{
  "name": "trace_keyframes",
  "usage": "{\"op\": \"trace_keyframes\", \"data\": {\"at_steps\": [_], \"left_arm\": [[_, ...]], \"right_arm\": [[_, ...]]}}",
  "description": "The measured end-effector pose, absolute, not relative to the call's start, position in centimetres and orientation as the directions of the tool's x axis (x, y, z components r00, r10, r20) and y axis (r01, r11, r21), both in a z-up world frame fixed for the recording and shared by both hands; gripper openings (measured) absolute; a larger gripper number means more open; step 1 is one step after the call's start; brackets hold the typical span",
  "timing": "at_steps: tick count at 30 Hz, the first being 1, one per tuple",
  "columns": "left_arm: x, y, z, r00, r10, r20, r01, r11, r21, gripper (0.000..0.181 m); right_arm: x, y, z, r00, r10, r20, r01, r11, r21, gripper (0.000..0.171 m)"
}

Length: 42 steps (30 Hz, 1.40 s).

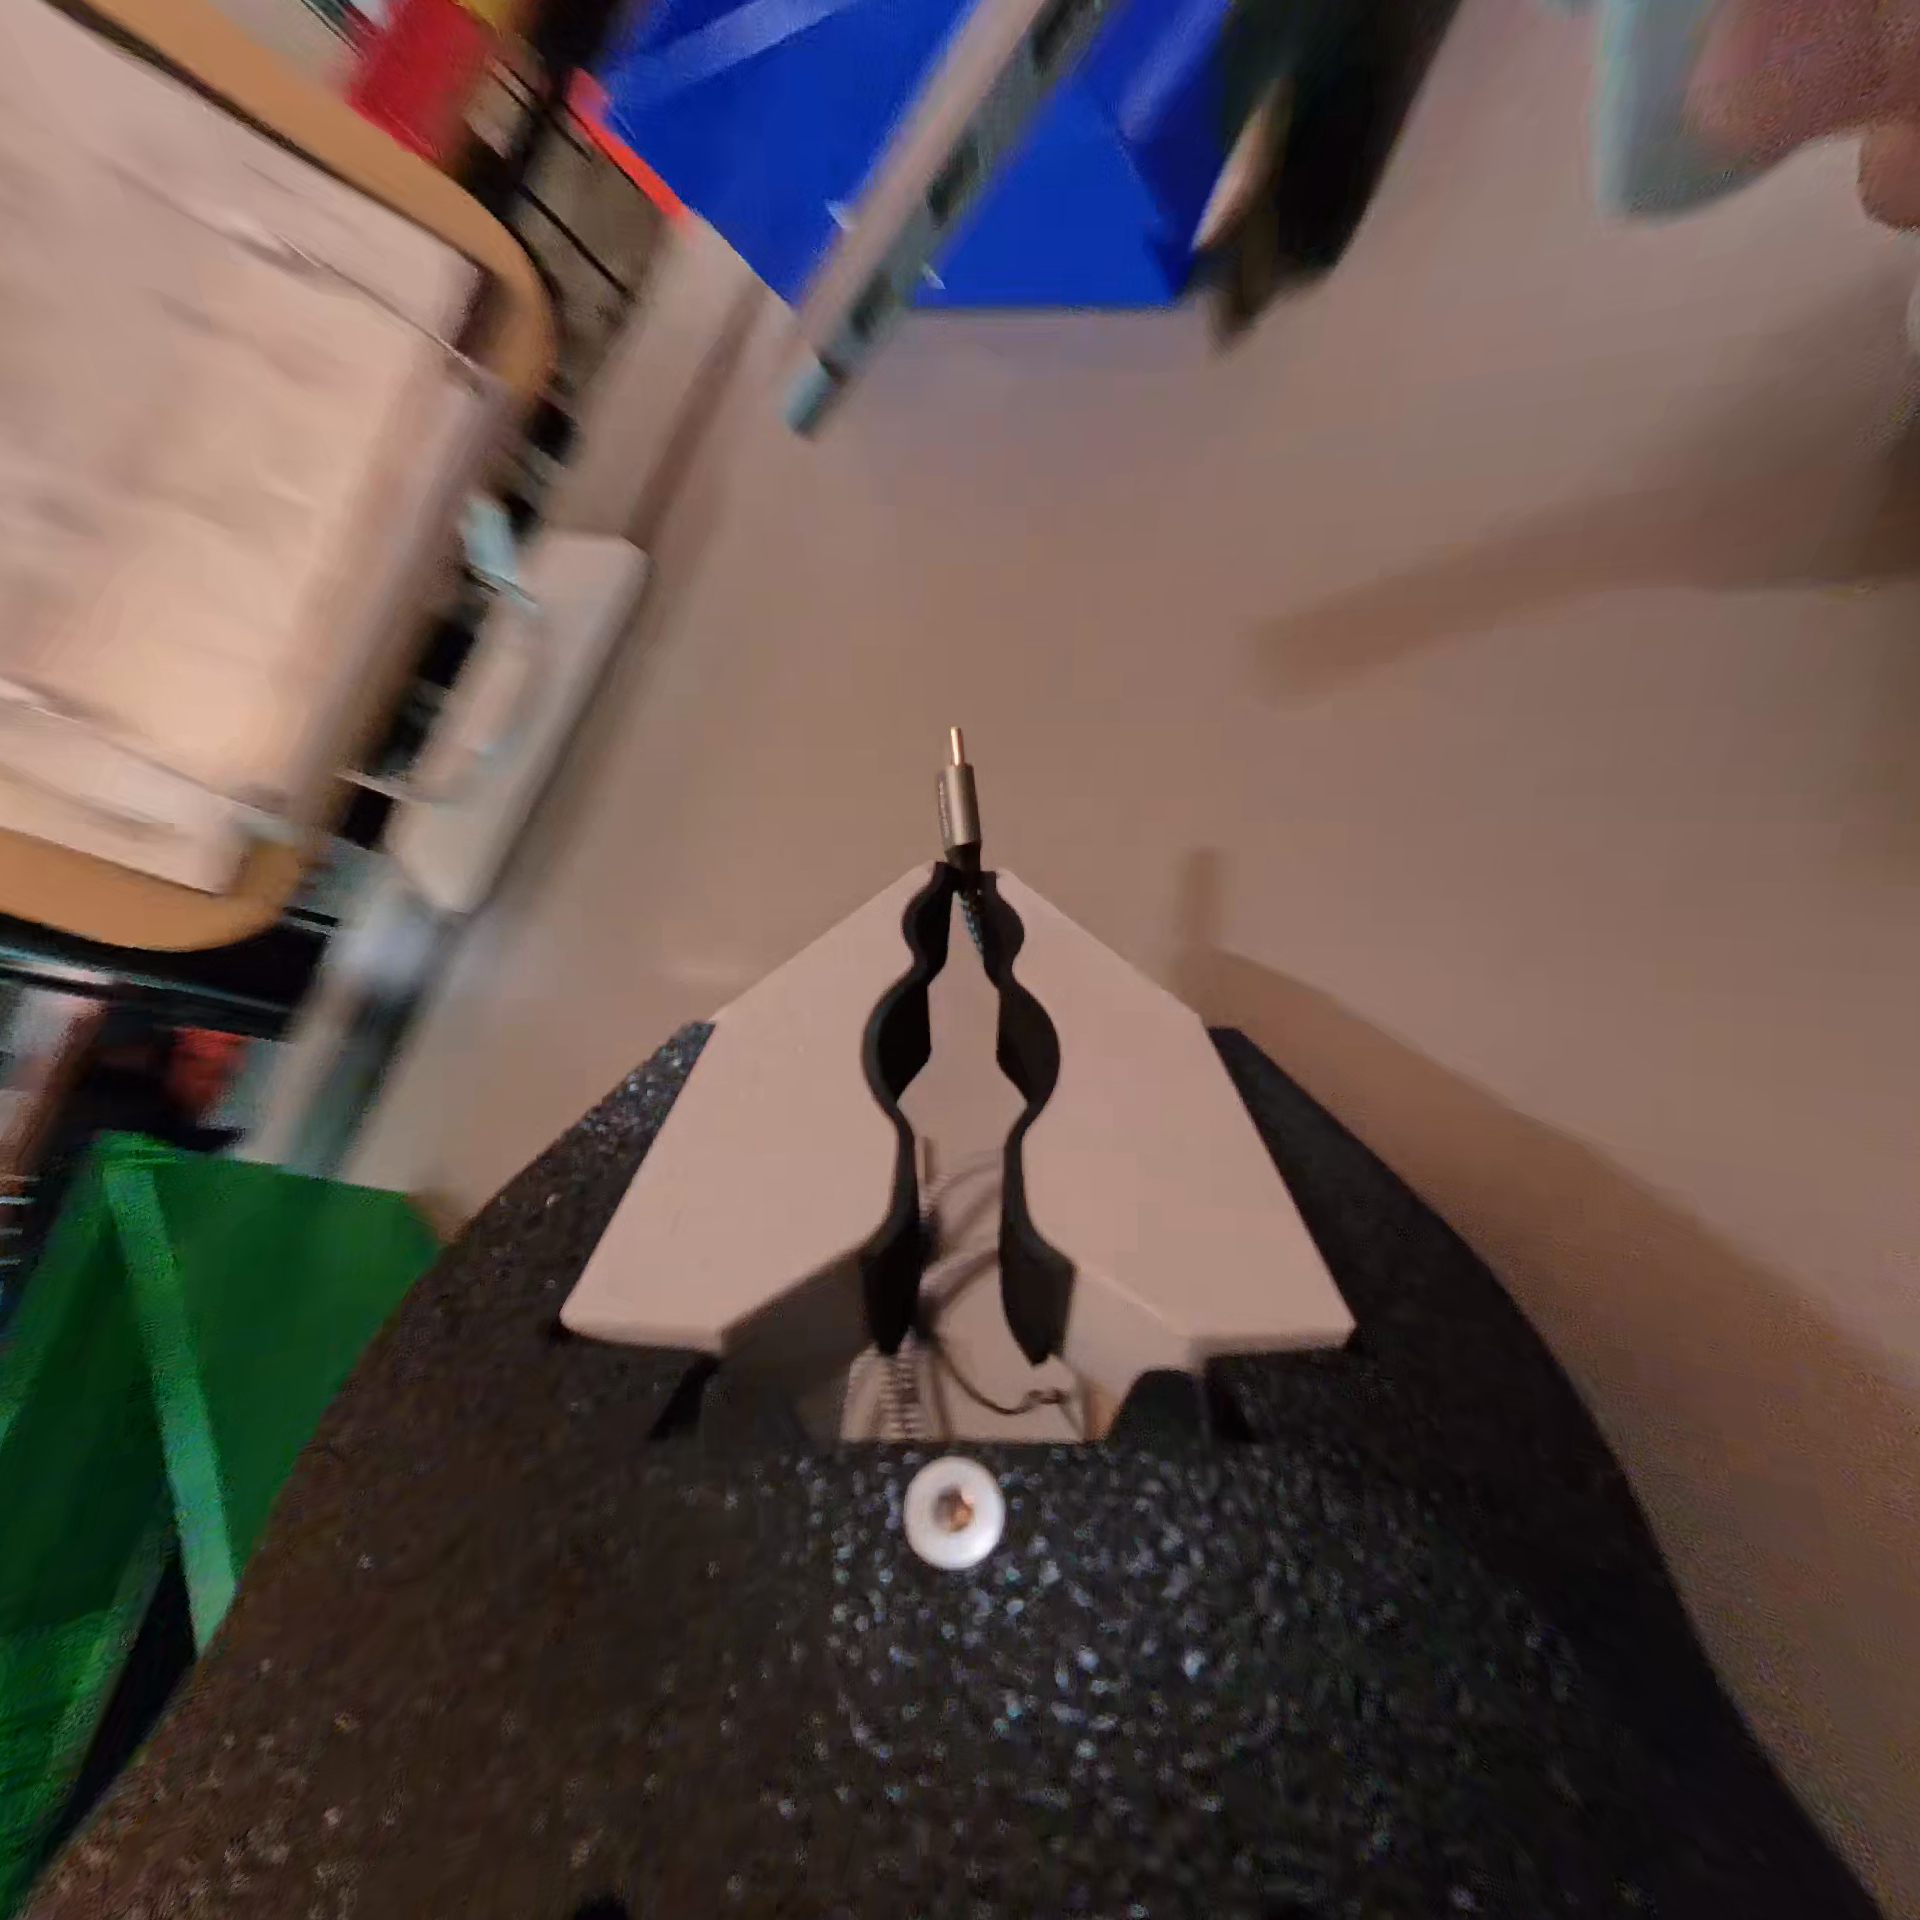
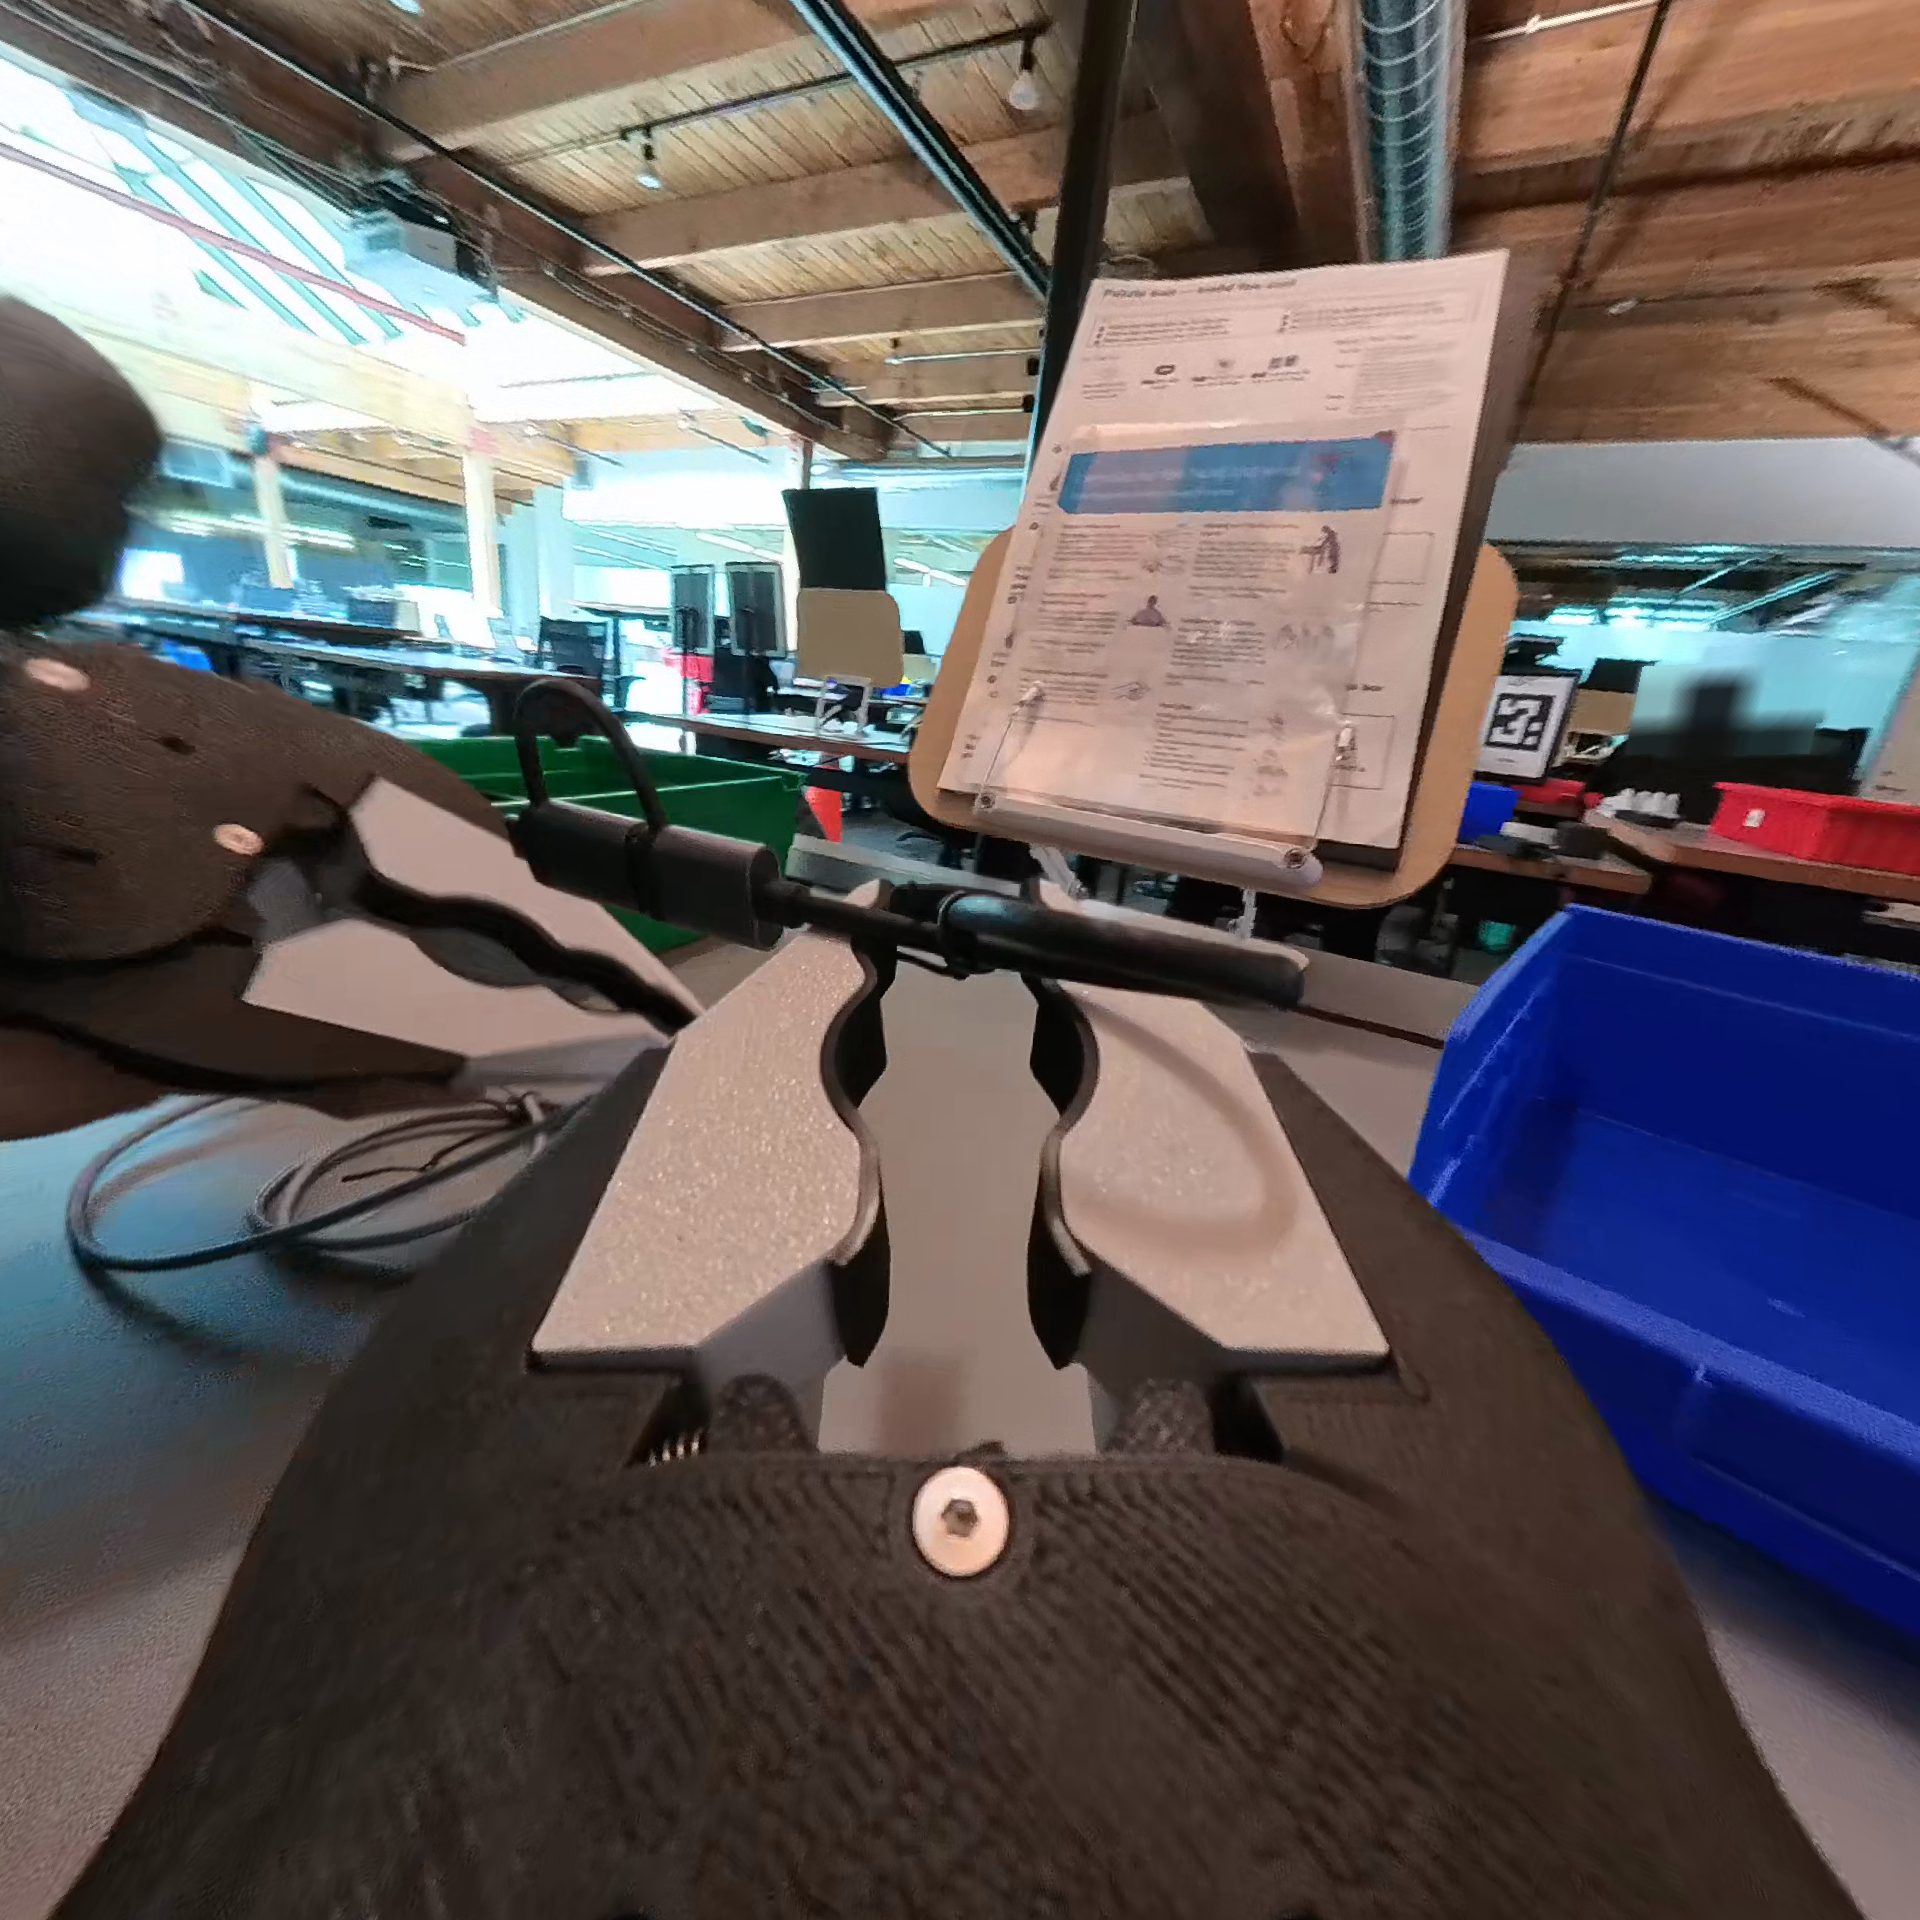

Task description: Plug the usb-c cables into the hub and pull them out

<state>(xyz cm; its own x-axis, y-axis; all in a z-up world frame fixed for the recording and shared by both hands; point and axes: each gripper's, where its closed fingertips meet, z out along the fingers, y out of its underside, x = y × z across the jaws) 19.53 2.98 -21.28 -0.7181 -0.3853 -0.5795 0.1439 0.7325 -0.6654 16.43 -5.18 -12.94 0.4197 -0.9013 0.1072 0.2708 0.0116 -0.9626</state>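
Observation:
My left gripper (image 1: 961, 878) is shut on a braided usb-c cable; its silver plug (image 1: 958, 800) sticks out past the fingertips, in the air over the table. The view is blurred. The grey hub (image 1: 873, 260) hangs far ahead of the plug, apart from it. My right gripper (image 2: 956, 940) is shut on the long dark hub (image 2: 1122, 951), held level above the table. A black connector block (image 2: 644, 862) with a looped cable sits at the hub's left end. The left gripper (image 2: 665, 1013) shows low on the left, just below that block.
A blue bin (image 2: 1662, 1195) stands close on the right. A green bin (image 2: 665, 790) is behind on the left. A document stand (image 2: 1216, 623) with printed sheets rises behind the hub. A coiled dark cable (image 2: 312, 1195) lies on the grey table (image 2: 156, 1455).

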Motion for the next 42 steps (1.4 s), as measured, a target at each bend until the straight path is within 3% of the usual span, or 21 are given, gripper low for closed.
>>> {"op": "trace_keyframes", "data": {"at_steps": [4,9,22,27,32,42], "left_arm": [[18.5,2.9,-15.4,-0.479,-0.440,-0.760,0.322,0.717,-0.618,0.003],[17.1,2.9,-12.6,-0.328,-0.430,-0.841,0.364,0.764,-0.532,0.003],[16.2,1.8,-12.8,-0.323,-0.380,-0.867,0.393,0.779,-0.489,0.003],[17.0,2.0,-13.5,-0.343,-0.378,-0.860,0.384,0.779,-0.496,0.003],[16.7,1.9,-12.9,-0.317,-0.390,-0.865,0.405,0.769,-0.495,0.003],[17.7,3.1,-12.6,-0.263,-0.412,-0.872,0.368,0.793,-0.485,0.002]], "right_arm": [[15.9,-4.2,-11.5,0.426,-0.900,0.088,0.325,0.061,-0.944,0.022],[15.4,-3.4,-10.7,0.436,-0.897,0.067,0.343,0.097,-0.934,0.022],[15.3,-2.4,-10.3,0.425,-0.901,0.085,0.365,0.085,-0.927,0.022],[14.8,-3.4,-9.4,0.478,-0.878,-0.020,0.359,0.216,-0.908,0.022],[14.8,-2.9,-9.6,0.505,-0.863,-0.022,0.351,0.229,-0.908,0.021],[14.8,-1.6,-9.6,0.485,-0.874,0.045,0.362,0.153,-0.919,0.022]]}}
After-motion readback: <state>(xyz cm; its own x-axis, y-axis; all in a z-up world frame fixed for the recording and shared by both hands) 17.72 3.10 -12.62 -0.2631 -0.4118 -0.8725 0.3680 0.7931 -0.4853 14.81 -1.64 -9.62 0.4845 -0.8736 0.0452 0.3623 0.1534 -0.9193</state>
